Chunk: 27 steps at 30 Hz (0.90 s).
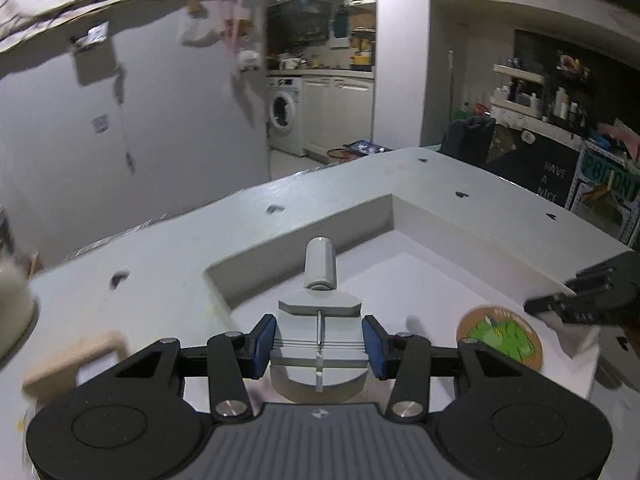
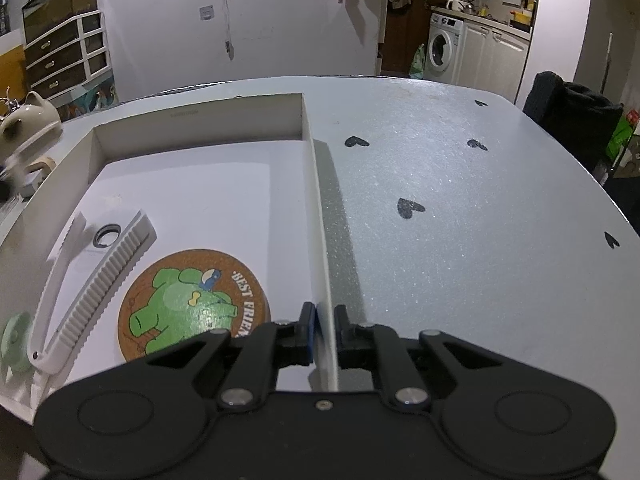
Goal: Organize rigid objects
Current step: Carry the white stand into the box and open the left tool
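Two tools, left tool (image 1: 318, 346) gripping grey wire slicer (image 1: 320, 320), round cork coaster (image 2: 194, 304)

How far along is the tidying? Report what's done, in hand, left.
Done: the round cork coaster and ridged white plastic tool lie inside the shallow white box. In hand: the left gripper holds a grey wire cutter over the box; the right gripper pinches the box wall. Left: the beige ceramic teapot outside.

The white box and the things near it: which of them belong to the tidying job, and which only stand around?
Job:
- white box
- grey slicer in left claw
- cork coaster
- white ridged tool
- right claw on box wall

Standing around:
- washing machine
- drawer unit
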Motion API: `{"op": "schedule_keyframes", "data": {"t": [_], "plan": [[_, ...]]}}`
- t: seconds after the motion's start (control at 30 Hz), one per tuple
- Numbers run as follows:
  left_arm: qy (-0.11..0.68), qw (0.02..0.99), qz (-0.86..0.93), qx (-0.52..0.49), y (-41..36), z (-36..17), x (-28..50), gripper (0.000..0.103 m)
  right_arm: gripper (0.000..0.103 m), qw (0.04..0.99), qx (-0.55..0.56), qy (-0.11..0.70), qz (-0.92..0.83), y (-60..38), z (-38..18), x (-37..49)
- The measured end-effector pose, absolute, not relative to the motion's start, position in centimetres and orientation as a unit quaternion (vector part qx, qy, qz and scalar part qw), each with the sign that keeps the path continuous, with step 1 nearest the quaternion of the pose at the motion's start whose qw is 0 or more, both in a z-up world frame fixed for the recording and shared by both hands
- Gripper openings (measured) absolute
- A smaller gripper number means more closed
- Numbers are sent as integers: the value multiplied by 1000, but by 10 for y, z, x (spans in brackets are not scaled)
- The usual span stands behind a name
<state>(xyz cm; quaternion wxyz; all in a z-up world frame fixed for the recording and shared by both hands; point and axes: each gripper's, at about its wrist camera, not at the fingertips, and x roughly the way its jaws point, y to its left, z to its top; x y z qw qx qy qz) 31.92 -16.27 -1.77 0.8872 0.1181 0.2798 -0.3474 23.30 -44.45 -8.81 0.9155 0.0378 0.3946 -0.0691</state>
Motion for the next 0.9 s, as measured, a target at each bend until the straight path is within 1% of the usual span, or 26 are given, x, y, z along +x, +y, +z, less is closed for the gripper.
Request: {"op": "schedule_keyframes", "data": {"t": [0.07,0.2,0.3,0.5,0.67,0.7,0.77,0.8,0.83,0.9], "plan": [[271,884,-360,124,-176,-19,332,47,10,917,35,392,-67,-445,-89,232],[273,865,-386,167,-200,-29,357,47,8,918,44,390,-57,-449,-90,231],[309,841,-400,191,-212,-43,384,47,8,918,52,389,-51,-452,-91,230],[349,800,-413,259,-219,-69,417,47,8,919,53,389,-47,-453,-91,230],[337,802,-404,284,-222,-72,426,50,8,920,58,386,-43,-454,-92,229],[336,803,-397,291,-223,-71,427,52,8,920,58,386,-42,-454,-92,229],[331,808,-380,307,-225,-71,428,60,8,920,58,385,-42,-454,-92,229],[328,811,-368,314,-225,-71,427,68,8,920,58,385,-42,-454,-92,229],[324,814,-359,323,-224,-71,427,73,8,920,58,384,-41,-454,-92,229],[317,815,-351,335,-223,-71,425,73,8,921,57,384,-41,-454,-92,229]]}}
